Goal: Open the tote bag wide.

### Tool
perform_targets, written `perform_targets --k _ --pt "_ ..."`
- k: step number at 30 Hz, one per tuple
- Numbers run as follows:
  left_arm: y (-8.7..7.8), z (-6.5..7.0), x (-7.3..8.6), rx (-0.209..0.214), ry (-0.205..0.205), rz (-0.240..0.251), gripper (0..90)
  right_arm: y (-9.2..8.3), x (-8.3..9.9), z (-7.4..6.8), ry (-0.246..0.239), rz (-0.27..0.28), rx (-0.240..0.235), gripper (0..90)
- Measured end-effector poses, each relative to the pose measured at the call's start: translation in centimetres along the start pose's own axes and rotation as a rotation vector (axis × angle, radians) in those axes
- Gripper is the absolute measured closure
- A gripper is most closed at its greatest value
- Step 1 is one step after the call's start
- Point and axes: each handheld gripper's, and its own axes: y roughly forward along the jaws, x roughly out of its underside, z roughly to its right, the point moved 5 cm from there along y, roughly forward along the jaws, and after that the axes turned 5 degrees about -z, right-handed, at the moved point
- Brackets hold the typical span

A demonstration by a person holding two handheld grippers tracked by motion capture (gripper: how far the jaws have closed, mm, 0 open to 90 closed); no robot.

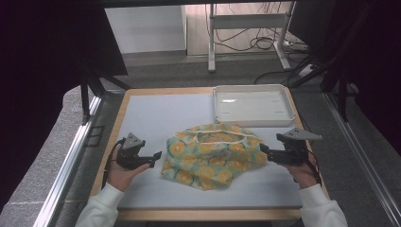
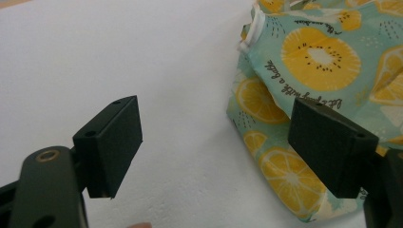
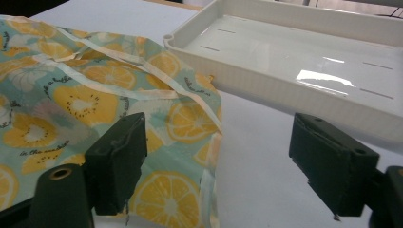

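Observation:
A crumpled cloth (image 1: 213,153) printed with yellow lemon slices on pale green lies in the middle of the white table mat (image 1: 156,118). My left gripper (image 1: 157,157) sits just left of the cloth, jaws open and pointing at its left edge. In the left gripper view the cloth (image 2: 313,71) lies at the right, behind the right jaw, and the left gripper (image 2: 216,147) holds nothing. My right gripper (image 1: 261,150) is at the cloth's right edge, open. In the right gripper view the cloth (image 3: 95,95) spreads under and behind the left jaw of the right gripper (image 3: 218,161).
A white shallow tray (image 1: 252,105) stands at the back right of the table, close behind the cloth; its near wall (image 3: 304,95) runs across the right gripper view. Wooden table edges frame the mat. Metal stands and cables are on the floor beyond.

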Motion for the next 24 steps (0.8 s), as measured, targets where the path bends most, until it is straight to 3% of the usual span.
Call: perform_targets --k 3,8,12,24 --pt "0.2 0.1 0.1 -0.02 0.004 -0.009 17.5 0.0 0.2 -0.2 0.0 -0.006 -0.025 24.4" --pt "0.1 0.1 0.2 -0.018 0.011 -0.013 17.8 0.2 0.2 -0.7 -0.019 -0.012 -0.036 24.9" --pt "-0.2 0.0 0.3 -0.02 0.001 -0.007 18.0 0.3 0.2 -1.2 -0.038 -0.014 -0.073 27.3" --pt "-0.2 0.2 0.3 -0.021 0.004 0.005 19.7 0.6 0.6 -1.4 -0.056 -0.018 -0.099 27.5"
